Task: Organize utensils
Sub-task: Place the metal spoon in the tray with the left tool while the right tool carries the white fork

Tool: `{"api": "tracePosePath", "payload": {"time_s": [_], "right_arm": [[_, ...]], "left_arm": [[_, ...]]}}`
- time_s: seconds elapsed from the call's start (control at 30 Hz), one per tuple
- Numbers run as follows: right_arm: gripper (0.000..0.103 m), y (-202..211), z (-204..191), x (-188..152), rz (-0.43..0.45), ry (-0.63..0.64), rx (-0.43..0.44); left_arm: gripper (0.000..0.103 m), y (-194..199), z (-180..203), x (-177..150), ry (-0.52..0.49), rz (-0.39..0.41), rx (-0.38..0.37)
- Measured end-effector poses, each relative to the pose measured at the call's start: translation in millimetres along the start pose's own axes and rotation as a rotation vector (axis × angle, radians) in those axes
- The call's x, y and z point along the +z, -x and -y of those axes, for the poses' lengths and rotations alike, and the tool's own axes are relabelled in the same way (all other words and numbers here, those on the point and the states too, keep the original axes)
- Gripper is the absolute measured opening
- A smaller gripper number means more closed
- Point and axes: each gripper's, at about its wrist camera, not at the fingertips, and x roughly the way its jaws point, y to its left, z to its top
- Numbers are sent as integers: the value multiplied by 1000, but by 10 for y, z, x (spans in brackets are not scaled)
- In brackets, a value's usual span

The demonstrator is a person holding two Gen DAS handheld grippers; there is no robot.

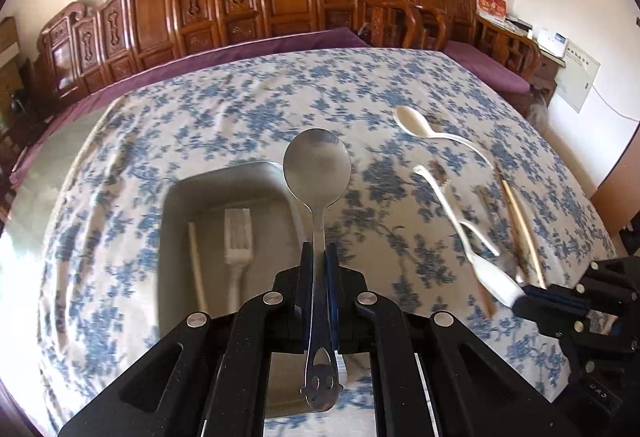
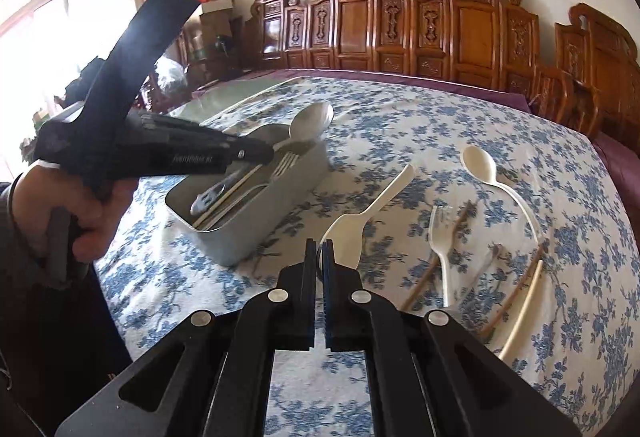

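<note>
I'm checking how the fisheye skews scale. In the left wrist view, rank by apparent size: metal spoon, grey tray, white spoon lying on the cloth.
1. Grey tray
2. Metal spoon, enlarged by nearness
3. White spoon

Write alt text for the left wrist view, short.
The left gripper, shut on a steel spoon, holds it over a grey tray on a blue-flowered tablecloth. The tray holds a white fork; at right, the right gripper grips a white knife.

Both clamped — left hand-held gripper (image 1: 319, 261), right hand-held gripper (image 2: 319, 257) — angled downward.
</note>
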Motion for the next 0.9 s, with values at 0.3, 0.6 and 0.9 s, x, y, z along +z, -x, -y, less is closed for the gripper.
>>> {"api": "tracePosePath", "payload": {"time_s": [0.3, 0.6, 0.9], "right_arm": [[4, -104, -68, -31, -30, 7, 3], [4, -191, -53, -50, -54, 6, -4], [4, -201, 5, -61, -61, -24, 7]], "left_arm": [[5, -240, -478, -203, 66, -64, 32], [5, -486, -554, -256, 77, -119, 46], [6, -665, -547, -237, 98, -173, 37]]}}
